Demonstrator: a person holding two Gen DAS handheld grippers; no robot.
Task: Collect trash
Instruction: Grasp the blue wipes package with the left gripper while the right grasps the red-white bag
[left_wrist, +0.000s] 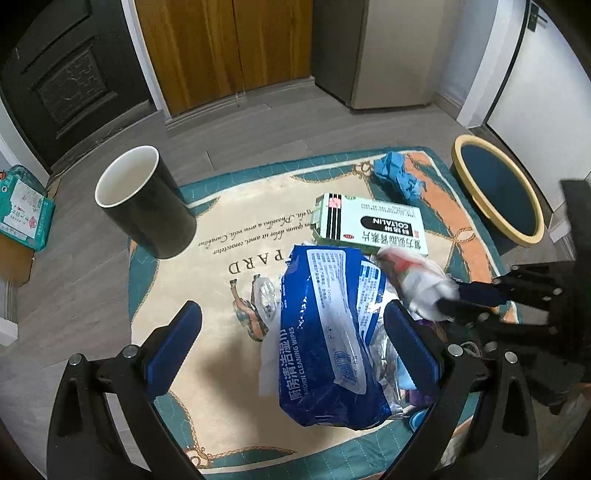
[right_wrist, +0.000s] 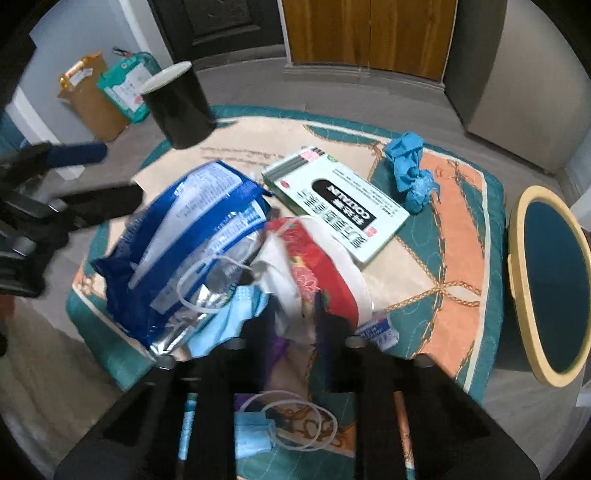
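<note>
A blue kitchen-wipes pack (left_wrist: 325, 332) lies on the patterned cloth (left_wrist: 221, 236). My left gripper (left_wrist: 291, 308) stands open astride the pack, its left pad well clear of it. Beside the pack is a crumpled red and white wrapper (right_wrist: 317, 258), and my right gripper (right_wrist: 295, 306) is shut on its near edge. In the left wrist view, the right gripper (left_wrist: 447, 299) reaches in from the right, blurred. A green and white medicine box (right_wrist: 340, 199) and a balled blue glove (right_wrist: 410, 170) lie further back. A light blue face mask (right_wrist: 236, 314) peeks from under the pack.
A black cup (left_wrist: 147, 203) with a white inside stands at the cloth's far left. A yellow-rimmed bin (right_wrist: 550, 284) sits on the floor to the right. Another mask (right_wrist: 251, 432) lies near my right gripper's base. Parcels (right_wrist: 125, 85) rest against the far wall.
</note>
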